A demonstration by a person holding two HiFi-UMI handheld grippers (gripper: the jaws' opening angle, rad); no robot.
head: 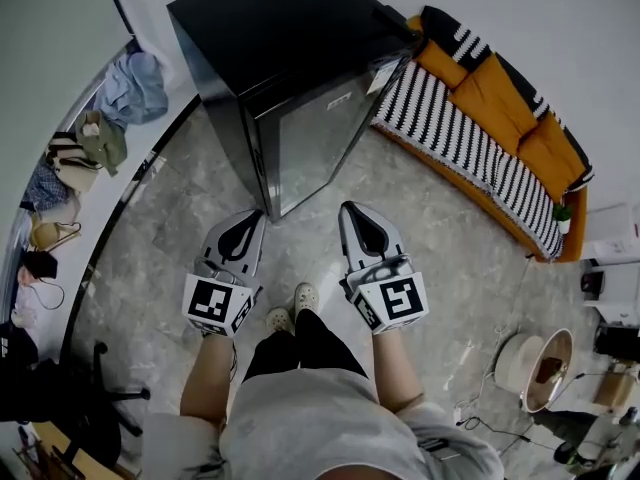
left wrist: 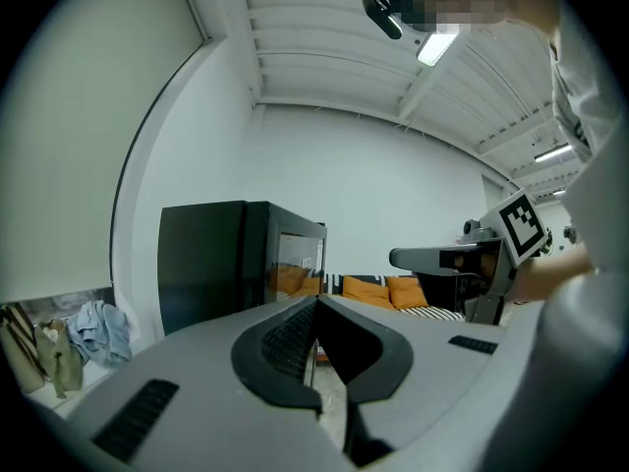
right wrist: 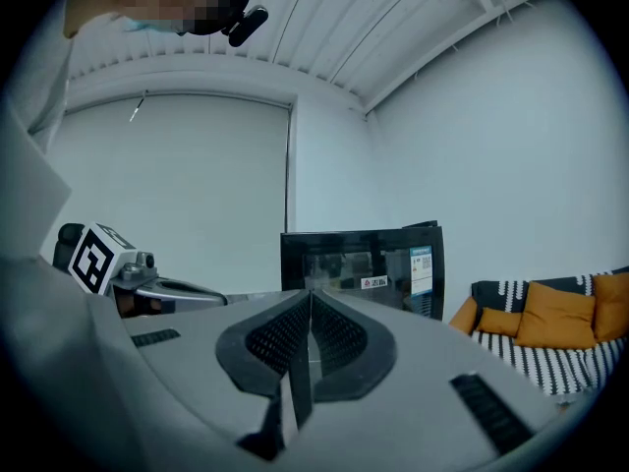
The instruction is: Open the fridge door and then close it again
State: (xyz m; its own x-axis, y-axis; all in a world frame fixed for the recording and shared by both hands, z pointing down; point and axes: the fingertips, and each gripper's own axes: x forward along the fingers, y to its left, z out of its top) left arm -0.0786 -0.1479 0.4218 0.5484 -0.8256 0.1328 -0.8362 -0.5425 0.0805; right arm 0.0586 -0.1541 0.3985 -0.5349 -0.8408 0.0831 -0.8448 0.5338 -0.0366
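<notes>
Straight ahead of both grippers, on the grey floor (head: 180, 218): a black fridge (head: 290, 58), upright, long axis vertical. Door (head: 315, 133) turned toward the person and a little to the right in the head view, shut flush against the body. Glossy and dark on the front, mirroring the room, with small stickers near the top edge. Flat black top, plain black sides.

To its right, along the wall, a sofa (head: 470, 143) with a black-and-white striped cover and orange cushions (head: 492, 90), near the fridge's corner but apart from it. To its left, a heap of clothes (head: 130, 88) and some bags (head: 62, 158) along the wall. At lower left a black chair (head: 95, 408); at lower right a round tub (head: 535, 368) and cables. Between grippers and door, a strip of grey floor.

Left gripper (head: 243, 224): jaws pressed together, holding nothing, aimed near the fridge's front edge, short of it. Right gripper (head: 362, 218): jaws likewise closed on nothing, aimed straight at the door, apart from it. Side by side, above the person's shoes (head: 293, 303).
</notes>
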